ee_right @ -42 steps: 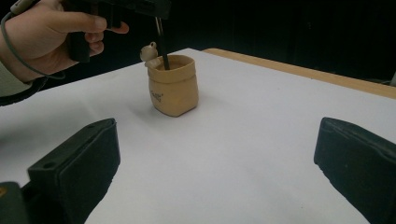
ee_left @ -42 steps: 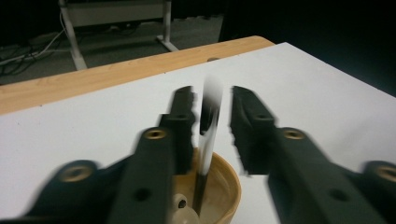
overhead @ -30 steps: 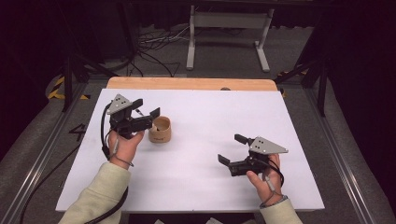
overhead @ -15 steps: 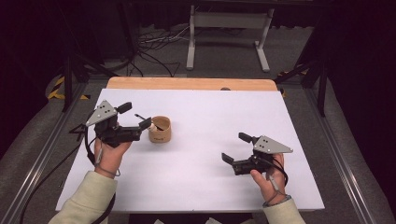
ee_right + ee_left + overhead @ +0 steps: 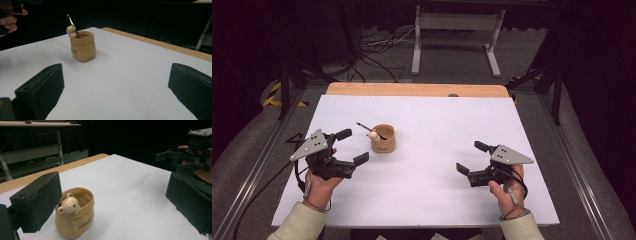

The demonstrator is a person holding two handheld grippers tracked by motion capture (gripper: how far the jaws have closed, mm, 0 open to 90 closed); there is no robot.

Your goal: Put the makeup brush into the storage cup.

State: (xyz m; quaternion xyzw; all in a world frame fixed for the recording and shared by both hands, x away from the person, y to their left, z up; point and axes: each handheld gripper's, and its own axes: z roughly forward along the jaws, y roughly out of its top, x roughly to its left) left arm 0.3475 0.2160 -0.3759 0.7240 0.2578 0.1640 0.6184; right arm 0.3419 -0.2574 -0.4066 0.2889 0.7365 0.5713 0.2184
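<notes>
A tan sack-shaped pot (image 5: 383, 140) stands left of the middle of the white sheet (image 5: 437, 125). A small bear figure (image 5: 372, 134) sits at its rim, and a thin dark pen (image 5: 364, 126) leans out of it to the left. My left gripper (image 5: 353, 146) hovers near and left of the pot. Its jaws have just been opening, stand wide, and hold nothing. In the left gripper view the pot (image 5: 75, 217) and bear (image 5: 67, 205) lie just beyond the left gripper (image 5: 113, 205). My right gripper (image 5: 470, 157) is open and empty at the near right, far from the pot (image 5: 83, 46).
The sheet covers a wooden table whose bare edge (image 5: 412, 90) runs along the back. Behind it stand a metal frame (image 5: 452, 30) and floor cables (image 5: 377, 45). Rails run along both sides of the table. The other hand's gripper (image 5: 185, 157) shows at upper right in the left gripper view.
My left gripper has drawn back from the pot, leftward and toward the near edge, and its jaws have spread wider. The pot and the right hand have stayed where they were.
</notes>
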